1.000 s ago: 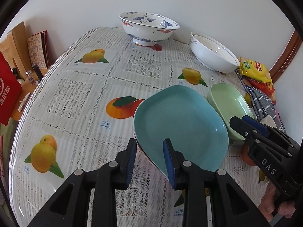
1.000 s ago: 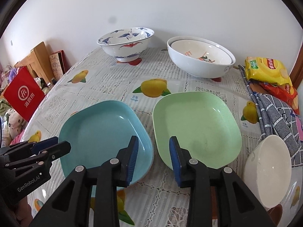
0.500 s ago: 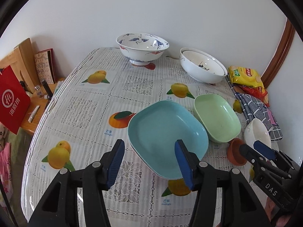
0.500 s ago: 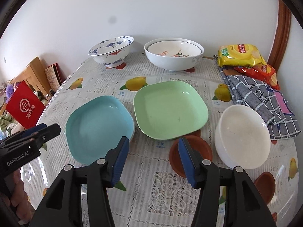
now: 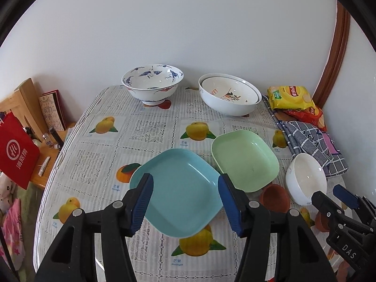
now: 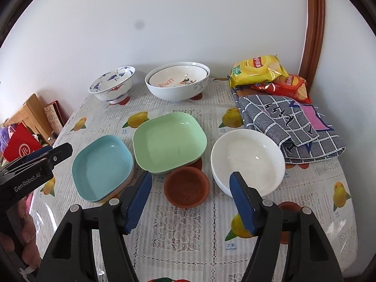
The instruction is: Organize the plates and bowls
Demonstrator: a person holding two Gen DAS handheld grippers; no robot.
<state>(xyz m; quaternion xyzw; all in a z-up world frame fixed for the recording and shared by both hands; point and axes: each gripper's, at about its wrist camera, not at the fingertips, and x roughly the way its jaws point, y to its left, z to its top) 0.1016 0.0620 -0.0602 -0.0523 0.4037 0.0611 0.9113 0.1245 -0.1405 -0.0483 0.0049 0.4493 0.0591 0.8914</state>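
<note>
A blue square plate point(image 5: 178, 171) lies on a thin stack whose edges show in the right wrist view under the blue plate point(image 6: 101, 166). Right of it sits a green plate point(image 5: 244, 157) point(image 6: 168, 141). A small brown saucer point(image 6: 186, 186) and a white bowl point(image 6: 246, 157) stand nearer the front. My left gripper point(image 5: 185, 188) hovers open above the blue plate, nothing between its fingers. My right gripper point(image 6: 190, 183) hangs above the saucer, its jaws opening and empty.
At the back stand a blue-patterned bowl point(image 5: 152, 84) and two nested white bowls point(image 5: 229, 96). Chip bags point(image 6: 256, 70) and a checked cloth point(image 6: 289, 127) fill the right side. A red bag point(image 5: 16, 150) and shelf sit past the table's left edge.
Both grippers have opened wider and drawn up and back from the plates. The right one has shifted rightwards, from the green plate's edge to above the saucer.
</note>
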